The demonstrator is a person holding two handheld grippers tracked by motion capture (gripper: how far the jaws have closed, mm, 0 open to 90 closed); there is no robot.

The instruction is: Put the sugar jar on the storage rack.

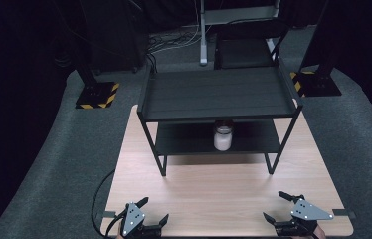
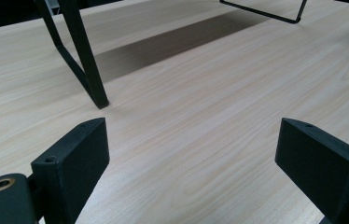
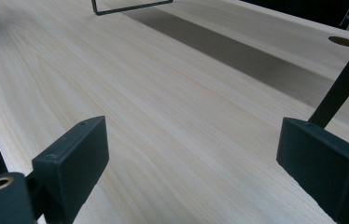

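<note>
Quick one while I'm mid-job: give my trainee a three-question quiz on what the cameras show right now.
1. True or false: the white glass jar with a dark lid stands on the top shelf of the black metal two-tier rack.
2. Multiple choice: the left gripper is A) open with nothing in it, B) shut on the jar, C) resting on the rack.
3. Fill in: both the left gripper and the right gripper sit near the ____ edge of the light wooden table.

Key: 1 false, it stands on the lower shelf; 2 A, its fingers are spread over bare wood; 3 near (the person's side).
</note>
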